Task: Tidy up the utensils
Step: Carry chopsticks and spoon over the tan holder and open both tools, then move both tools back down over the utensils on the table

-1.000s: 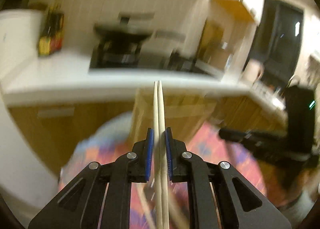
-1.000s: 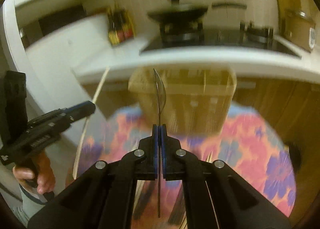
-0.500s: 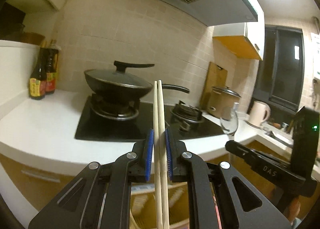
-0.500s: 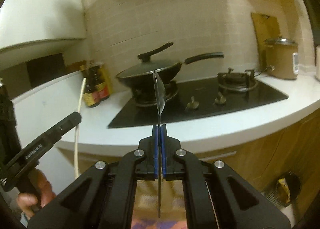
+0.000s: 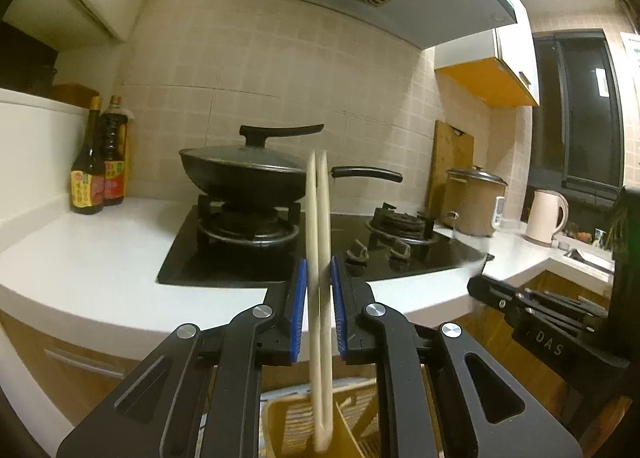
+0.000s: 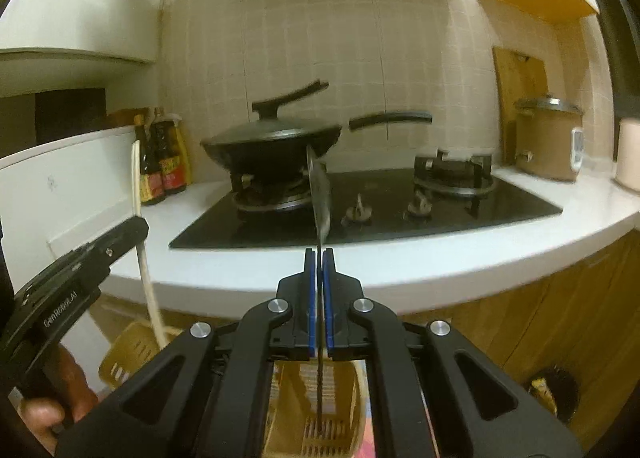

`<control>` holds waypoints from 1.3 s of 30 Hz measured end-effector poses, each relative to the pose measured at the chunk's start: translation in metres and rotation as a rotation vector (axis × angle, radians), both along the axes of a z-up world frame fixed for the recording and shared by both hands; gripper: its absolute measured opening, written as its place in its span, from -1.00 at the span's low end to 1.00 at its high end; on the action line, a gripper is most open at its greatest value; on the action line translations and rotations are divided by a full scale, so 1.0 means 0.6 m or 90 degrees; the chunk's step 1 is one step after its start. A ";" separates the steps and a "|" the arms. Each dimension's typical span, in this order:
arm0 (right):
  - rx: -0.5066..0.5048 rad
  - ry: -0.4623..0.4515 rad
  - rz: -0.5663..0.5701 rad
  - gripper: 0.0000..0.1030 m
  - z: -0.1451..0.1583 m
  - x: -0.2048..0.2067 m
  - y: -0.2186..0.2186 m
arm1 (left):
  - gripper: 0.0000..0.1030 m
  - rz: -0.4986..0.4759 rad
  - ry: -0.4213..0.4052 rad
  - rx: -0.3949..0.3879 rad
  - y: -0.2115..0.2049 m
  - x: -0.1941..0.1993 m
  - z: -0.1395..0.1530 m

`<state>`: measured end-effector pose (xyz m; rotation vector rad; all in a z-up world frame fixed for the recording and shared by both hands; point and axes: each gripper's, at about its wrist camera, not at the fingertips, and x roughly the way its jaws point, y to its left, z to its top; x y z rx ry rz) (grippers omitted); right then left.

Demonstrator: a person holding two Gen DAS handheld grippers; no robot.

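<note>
My left gripper [image 5: 318, 286] is shut on a pair of pale wooden chopsticks [image 5: 318, 226], held upright. Their lower ends hang over a yellow slotted utensil holder [image 5: 288, 422] below. My right gripper [image 6: 319, 258] is shut on a metal spoon [image 6: 319, 194], seen edge-on with the bowl up; its handle hangs down over the same yellow holder [image 6: 312, 410]. The left gripper [image 6: 80, 270] and its chopsticks [image 6: 140, 234] show at the left of the right wrist view. The right gripper [image 5: 548, 322] shows at the right of the left wrist view.
A white counter [image 5: 100, 258] carries a black gas hob [image 5: 248, 254] with a lidded wok [image 5: 244, 174]. Sauce bottles [image 5: 98, 162] stand at the left. A cutting board [image 5: 452, 162], a rice cooker [image 5: 476, 198] and a kettle [image 5: 546, 214] stand at the right.
Both views swung up from the flowered floor mat and holder to the counter and hob. Both grippers rose with their utensils still held, and the holder dropped to the bottom edge.
</note>
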<state>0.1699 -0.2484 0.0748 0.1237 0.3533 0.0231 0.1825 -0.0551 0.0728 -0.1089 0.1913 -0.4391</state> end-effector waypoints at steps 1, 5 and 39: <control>0.009 0.009 0.010 -0.95 -0.004 -0.005 -0.002 | -0.60 -0.006 0.006 -0.002 0.005 -0.003 -0.002; 0.029 0.022 0.024 -0.93 -0.014 -0.038 -0.006 | -0.51 -0.019 0.023 -0.017 0.028 -0.021 -0.005; 0.059 0.366 0.112 -0.38 -0.228 -0.259 0.104 | -0.37 -0.197 0.416 0.180 0.105 -0.251 -0.239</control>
